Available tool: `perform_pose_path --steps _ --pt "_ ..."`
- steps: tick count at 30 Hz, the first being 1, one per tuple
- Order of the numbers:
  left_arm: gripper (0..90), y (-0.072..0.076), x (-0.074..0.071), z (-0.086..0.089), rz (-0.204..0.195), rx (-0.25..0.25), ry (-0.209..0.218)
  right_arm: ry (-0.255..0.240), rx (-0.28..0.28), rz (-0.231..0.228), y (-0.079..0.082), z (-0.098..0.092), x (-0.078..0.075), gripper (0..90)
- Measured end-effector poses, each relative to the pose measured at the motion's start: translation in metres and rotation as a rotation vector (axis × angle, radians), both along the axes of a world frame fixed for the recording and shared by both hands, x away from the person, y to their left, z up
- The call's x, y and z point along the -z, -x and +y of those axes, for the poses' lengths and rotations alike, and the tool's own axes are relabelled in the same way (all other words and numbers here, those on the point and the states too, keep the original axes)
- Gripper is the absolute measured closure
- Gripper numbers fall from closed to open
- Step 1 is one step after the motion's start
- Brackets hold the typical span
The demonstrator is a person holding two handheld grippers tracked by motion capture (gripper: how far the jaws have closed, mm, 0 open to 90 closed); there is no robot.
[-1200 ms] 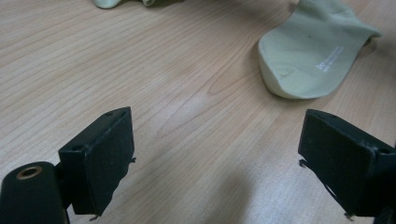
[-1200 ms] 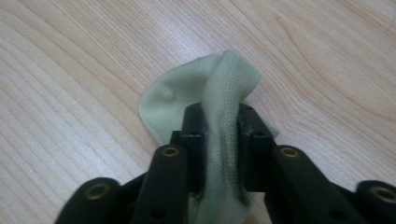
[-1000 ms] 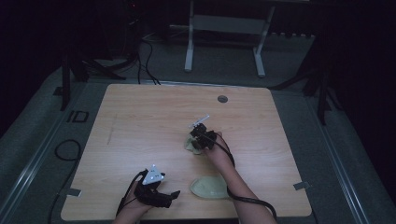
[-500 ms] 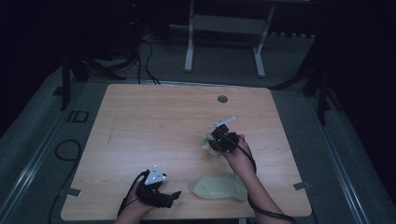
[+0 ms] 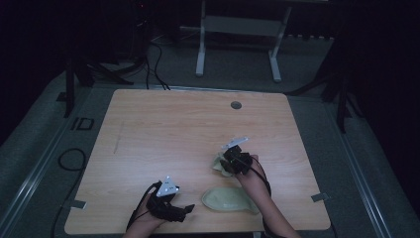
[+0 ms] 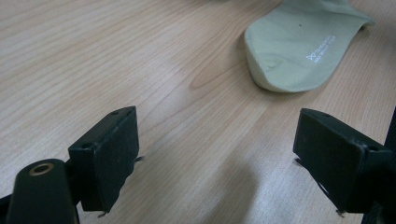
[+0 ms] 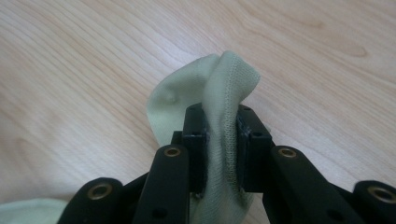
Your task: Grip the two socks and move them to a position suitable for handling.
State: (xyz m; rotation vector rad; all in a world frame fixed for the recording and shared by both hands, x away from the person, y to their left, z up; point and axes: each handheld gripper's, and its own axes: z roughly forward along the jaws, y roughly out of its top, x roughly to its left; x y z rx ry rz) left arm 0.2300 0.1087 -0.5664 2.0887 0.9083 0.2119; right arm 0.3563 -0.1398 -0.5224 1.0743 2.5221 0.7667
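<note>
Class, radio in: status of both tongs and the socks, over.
Right tongs shut on one pale green sock. Left tongs open, empty. Second sock flat on table. Nothing in the way.

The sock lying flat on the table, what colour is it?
Pale green sock, clearest in left gripper view.

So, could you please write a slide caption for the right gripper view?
Right gripper shut on a bunched pale green sock above the wooden table.

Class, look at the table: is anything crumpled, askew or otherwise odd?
Yes. One pale green sock is bunched and pinched in the right tongs, while the other sock lies flat near the table's front edge. The left tongs are open.
</note>
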Motion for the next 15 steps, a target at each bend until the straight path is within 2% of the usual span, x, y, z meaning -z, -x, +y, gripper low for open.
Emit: perform_pose_path --steps 3,7,9,11,13,14,15 --pt "14.6 -0.002 0.0 -0.002 -0.004 0.005 -0.002 0.012 0.0 0.005 -0.003 0.003 0.007 73.2" --pt "16.0 -0.003 -0.002 -0.006 -0.01 -0.001 0.0 0.026 -0.026 0.053 -0.005 0.008 0.016 59.2" --pt "20.9 -0.002 -0.003 -0.009 -0.019 0.008 -0.016 0.022 -0.034 0.051 -0.004 0.007 0.012 54.0" --pt "21.1 -0.003 -0.004 -0.011 -0.025 0.015 -0.03 0.015 -0.036 0.057 -0.004 0.004 0.009 51.9" --pt "27.8 -0.006 -0.007 -0.014 -0.038 0.022 -0.048 -0.005 -0.02 0.039 -0.004 -0.005 -0.002 53.2" --pt "28.1 -0.008 -0.009 -0.016 -0.042 0.026 -0.05 -0.006 -0.015 0.035 -0.005 -0.007 -0.005 54.4" --pt "35.3 -0.009 -0.011 -0.017 -0.056 0.041 -0.051 -0.014 -0.007 0.028 -0.005 -0.01 -0.008 56.7"
